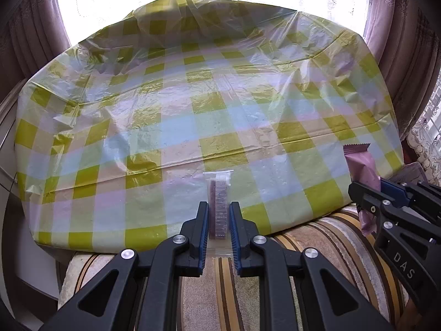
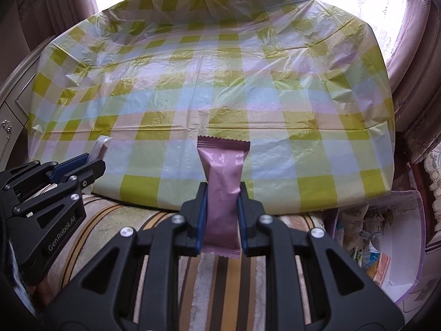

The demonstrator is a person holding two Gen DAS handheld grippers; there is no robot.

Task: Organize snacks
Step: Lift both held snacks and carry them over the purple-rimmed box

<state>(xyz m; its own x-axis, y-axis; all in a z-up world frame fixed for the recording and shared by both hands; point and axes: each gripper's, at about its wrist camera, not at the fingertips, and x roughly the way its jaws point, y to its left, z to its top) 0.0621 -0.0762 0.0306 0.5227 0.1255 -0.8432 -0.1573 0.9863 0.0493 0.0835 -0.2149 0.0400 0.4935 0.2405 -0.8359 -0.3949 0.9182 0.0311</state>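
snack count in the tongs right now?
2. A clear ridged packet in the left tongs, a pink bar in the right tongs. More, uncountable, lie in the bin at right.

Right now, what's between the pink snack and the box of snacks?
Only striped cushion and the tablecloth's near edge separate the pink snack, clamped in the right gripper, from the box; right wrist view.

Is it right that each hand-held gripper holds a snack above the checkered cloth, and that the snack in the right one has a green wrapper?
Not quite: the wrapper is pink, not green. The right wrist view shows the right hand-held gripper closed on a pink snack bar. The rest holds: the left hand-held gripper grips a clear-wrapped snack, both over the near edge of the checkered cloth.
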